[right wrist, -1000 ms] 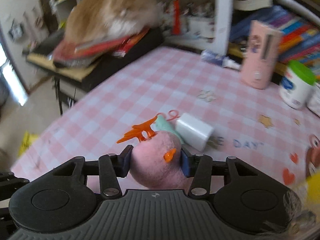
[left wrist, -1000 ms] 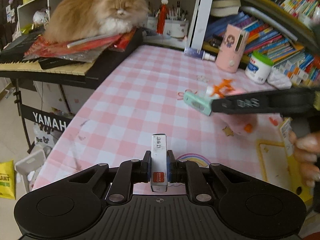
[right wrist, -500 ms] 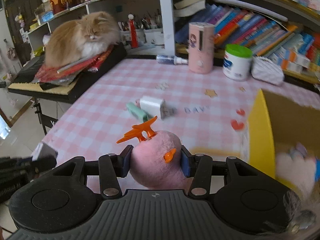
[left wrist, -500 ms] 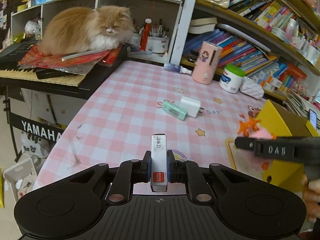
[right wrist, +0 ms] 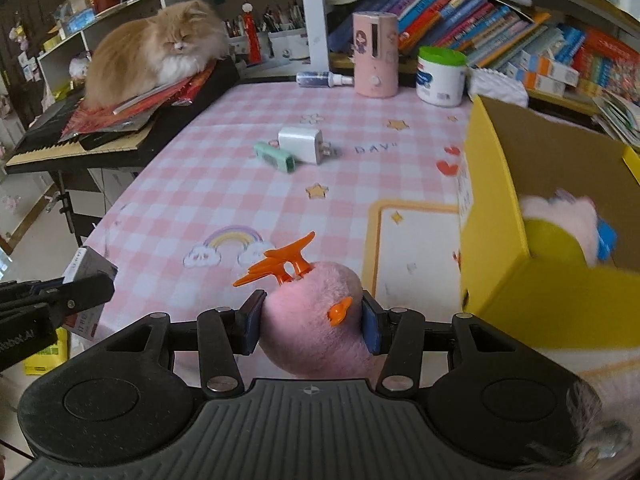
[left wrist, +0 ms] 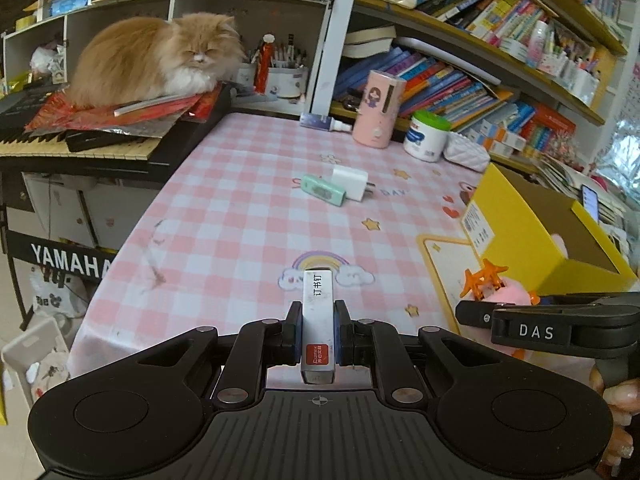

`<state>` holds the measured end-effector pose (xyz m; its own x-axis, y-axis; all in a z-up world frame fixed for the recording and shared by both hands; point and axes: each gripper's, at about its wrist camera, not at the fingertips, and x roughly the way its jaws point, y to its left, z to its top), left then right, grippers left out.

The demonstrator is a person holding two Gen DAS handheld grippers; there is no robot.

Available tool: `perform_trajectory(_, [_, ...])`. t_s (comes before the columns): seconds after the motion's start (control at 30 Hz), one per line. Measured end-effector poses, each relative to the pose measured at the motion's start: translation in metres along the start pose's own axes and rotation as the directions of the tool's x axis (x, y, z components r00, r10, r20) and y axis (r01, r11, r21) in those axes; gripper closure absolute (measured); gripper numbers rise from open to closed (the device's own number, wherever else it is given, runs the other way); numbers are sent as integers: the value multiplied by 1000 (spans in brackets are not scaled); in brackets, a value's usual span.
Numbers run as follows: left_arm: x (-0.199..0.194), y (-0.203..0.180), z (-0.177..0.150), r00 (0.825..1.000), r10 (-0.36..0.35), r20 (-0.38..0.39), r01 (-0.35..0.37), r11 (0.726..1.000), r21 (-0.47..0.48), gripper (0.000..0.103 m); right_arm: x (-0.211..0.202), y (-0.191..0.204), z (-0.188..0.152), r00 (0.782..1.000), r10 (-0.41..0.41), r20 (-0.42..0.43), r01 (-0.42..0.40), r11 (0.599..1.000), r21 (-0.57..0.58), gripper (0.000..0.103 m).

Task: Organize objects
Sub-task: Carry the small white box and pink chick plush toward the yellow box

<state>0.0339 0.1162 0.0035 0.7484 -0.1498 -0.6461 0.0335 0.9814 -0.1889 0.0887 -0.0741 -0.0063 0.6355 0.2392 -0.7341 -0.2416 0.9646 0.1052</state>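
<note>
My left gripper is shut on a small white box of staples with a red label, held above the near edge of the pink checked table. My right gripper is shut on a pink plush toy with an orange clip on top, held just left of the open yellow box. The left wrist view shows that toy and the right gripper's black finger at lower right. Inside the yellow box lies another pink plush. A mint green case and a white charger lie mid-table.
An orange cat rests on red papers atop a keyboard at the left. A pink cylinder, a green-lidded jar and a spray bottle stand at the table's back edge, below bookshelves. A person's fingers grip the right handle.
Both grippers have drawn back toward the near edge of the table. The right one carried the pink plush away from the charger and rightward, up to the yellow box.
</note>
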Motion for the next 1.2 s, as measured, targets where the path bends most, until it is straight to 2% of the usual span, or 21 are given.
perform_trajectory(0.4, [-24, -10, -26, 997, -63, -33, 65, 995, 73, 90, -35, 0, -46, 999, -47, -14, 48, 995, 92, 58])
perform_trajectory(0.67, [-31, -24, -42, 990, -121, -74, 131, 982, 134, 90, -56, -2, -78, 997, -79, -21, 82, 984, 156, 58])
perform_trajectory(0.9, [-30, -50, -52, 975, -191, -114, 211, 958, 197, 90, -75, -17, -105, 990, -134, -36, 138, 964, 225, 58])
perform_trajectory(1.2, [-24, -94, -63, 944, -281, -176, 322, 902, 287, 90, -102, -50, -135, 974, -221, -60, 228, 912, 342, 58])
